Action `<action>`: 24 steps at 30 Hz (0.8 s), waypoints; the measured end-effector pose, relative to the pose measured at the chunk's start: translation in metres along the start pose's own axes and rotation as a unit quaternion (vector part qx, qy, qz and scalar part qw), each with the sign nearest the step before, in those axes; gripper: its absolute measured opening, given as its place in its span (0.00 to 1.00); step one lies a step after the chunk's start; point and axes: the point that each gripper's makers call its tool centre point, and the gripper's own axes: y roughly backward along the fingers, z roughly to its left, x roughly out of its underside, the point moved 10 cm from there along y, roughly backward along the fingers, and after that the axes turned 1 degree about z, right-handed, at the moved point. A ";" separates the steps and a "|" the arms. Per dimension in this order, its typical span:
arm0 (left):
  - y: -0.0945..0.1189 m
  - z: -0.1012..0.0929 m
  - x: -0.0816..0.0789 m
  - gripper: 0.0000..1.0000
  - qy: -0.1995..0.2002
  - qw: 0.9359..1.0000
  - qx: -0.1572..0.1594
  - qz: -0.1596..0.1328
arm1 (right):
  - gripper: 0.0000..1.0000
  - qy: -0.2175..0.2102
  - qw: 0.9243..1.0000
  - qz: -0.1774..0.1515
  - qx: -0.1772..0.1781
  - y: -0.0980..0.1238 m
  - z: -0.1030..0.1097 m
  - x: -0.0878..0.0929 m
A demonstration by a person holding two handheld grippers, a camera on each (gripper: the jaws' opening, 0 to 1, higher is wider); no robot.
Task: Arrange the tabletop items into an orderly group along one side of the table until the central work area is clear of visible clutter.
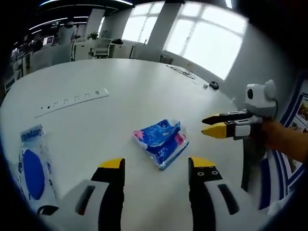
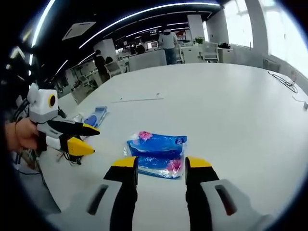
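Two grippers, left and right, fingers apart, flank the blue packet mid-tabletop; seemingly the approach step, next calling for closing on it.

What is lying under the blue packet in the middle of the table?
The blue packet lies flat on the bare white table. Nothing sticks out along its edges. Whether something thin is hidden beneath cannot be seen, because the packet covers that spot.

Right gripper jaws apart, empty, over white round table. Blue plastic packet with pink flowers just ahead. Left gripper beside, slightly parted. Blue-white flat pouch farther left.
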 end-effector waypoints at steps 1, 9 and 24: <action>0.003 0.000 0.000 0.54 -0.001 1.000 0.000 -0.002 | 0.39 0.001 1.000 0.000 -0.001 0.001 0.001 0.000; 0.022 -0.002 -0.001 0.60 -0.006 1.000 0.001 -0.013 | 0.44 0.010 1.000 -0.004 -0.013 0.011 0.011 -0.002; 0.063 -0.005 0.004 0.78 -0.020 0.999 0.003 -0.033 | 0.49 0.017 0.999 -0.016 -0.023 0.036 0.036 -0.005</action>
